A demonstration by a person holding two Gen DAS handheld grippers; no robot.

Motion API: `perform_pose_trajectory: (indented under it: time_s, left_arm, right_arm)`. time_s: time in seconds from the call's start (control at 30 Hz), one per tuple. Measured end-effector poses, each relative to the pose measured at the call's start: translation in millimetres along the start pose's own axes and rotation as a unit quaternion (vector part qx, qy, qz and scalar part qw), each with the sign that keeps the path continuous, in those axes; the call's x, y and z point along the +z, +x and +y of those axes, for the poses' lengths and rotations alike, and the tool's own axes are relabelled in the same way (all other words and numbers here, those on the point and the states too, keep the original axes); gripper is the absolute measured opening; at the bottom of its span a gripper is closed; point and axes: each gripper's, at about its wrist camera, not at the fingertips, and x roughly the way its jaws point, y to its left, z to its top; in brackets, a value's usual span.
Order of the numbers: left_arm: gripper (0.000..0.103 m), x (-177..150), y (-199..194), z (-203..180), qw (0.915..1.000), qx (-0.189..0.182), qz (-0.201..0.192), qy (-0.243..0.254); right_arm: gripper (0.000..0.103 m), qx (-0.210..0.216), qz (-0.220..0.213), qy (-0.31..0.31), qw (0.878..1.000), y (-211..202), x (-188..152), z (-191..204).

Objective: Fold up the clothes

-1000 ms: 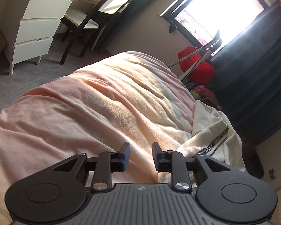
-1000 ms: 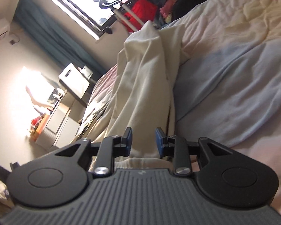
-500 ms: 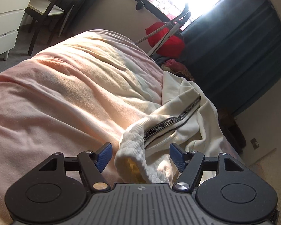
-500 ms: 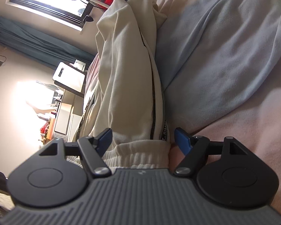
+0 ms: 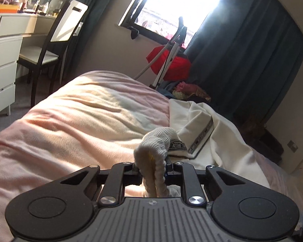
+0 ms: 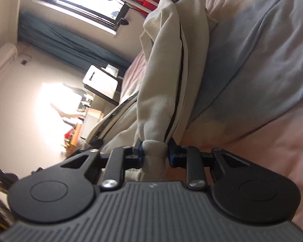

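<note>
Lying across the pink bedspread (image 5: 74,125), the cream sweatpants (image 5: 208,133) have a ribbed cuff pinched tight in each gripper, left gripper (image 5: 152,166) and right gripper (image 6: 154,153), both fingers squeezing fabric.

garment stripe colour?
Black stripe down the cream garment; clearest in right wrist view.

Garment on the bed, pinched at 2 ends

The cream ribbed-cuff tracksuit garment (image 5: 196,129) lies on the pink fleece blanket (image 5: 74,121), right of centre; its near cuffs sit inside the left gripper (image 5: 152,168) and right gripper (image 6: 154,154).
</note>
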Motion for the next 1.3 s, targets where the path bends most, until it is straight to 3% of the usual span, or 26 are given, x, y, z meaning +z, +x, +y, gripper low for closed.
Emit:
perform_pose_trajectory:
  time_s: [0.2,0.43,0.53,0.7,0.77,0.83,0.9,0.93,0.97,1.0,1.03,1.07,1.1,1.3]
  left_arm:
    - [0.017,74,25,-2,0.9963,0.058,-0.054,0.033]
    - [0.017,187,91,41,0.9794,0.171,-0.073,0.079]
    - [0.018,213,136,67,0.9740,0.204,-0.051,0.084]
    - [0.019,200,195,100,0.9747,0.216,-0.010,0.056]
    - [0.020,192,206,109,0.9739,0.221,0.004,0.049]
    - [0.028,188,208,115,0.9742,0.222,0.012,0.037]
    - [0.051,187,199,114,0.9756,0.218,0.010,0.023]
    - [0.054,187,191,110,0.9756,0.218,0.009,0.024]
    - [0.061,187,183,106,0.9757,0.217,0.009,0.025]
    - [0.071,187,175,101,0.9758,0.217,0.008,0.026]
    - [0.077,187,167,97,0.9759,0.216,0.008,0.027]
    - [0.087,185,154,87,0.9774,0.209,0.003,0.034]
    - [0.089,183,140,74,0.9794,0.197,-0.003,0.045]
    - [0.092,155,50,-3,0.9872,0.129,-0.043,0.083]
  right_arm:
    - [0.024,0.041,-0.015,0.040,0.998,66,-50,32]
    - [0.024,0.119,0.038,0.040,0.991,215,-78,97]
    - [0.024,0.117,0.065,0.030,0.991,274,-85,112]
    - [0.024,0.079,0.106,0.006,0.991,333,-87,109]
    - [0.024,0.069,0.120,-0.012,0.990,338,-84,110]
    - [0.028,0.064,0.129,-0.028,0.989,337,-81,115]
    - [0.033,0.054,0.142,-0.046,0.987,334,-77,125]
    - [0.039,0.050,0.148,-0.056,0.986,331,-76,130]
    - [0.049,0.049,0.152,-0.067,0.985,327,-76,135]
    - [0.076,0.050,0.152,-0.079,0.984,320,-78,140]
    - [0.096,0.053,0.141,-0.095,0.984,308,-79,146]
    - [0.097,0.052,0.128,-0.111,0.984,295,-80,152]
    - [0.099,0.046,0.120,-0.129,0.983,282,-79,158]
    - [0.099,-0.020,0.011,-0.223,0.975,169,-57,184]
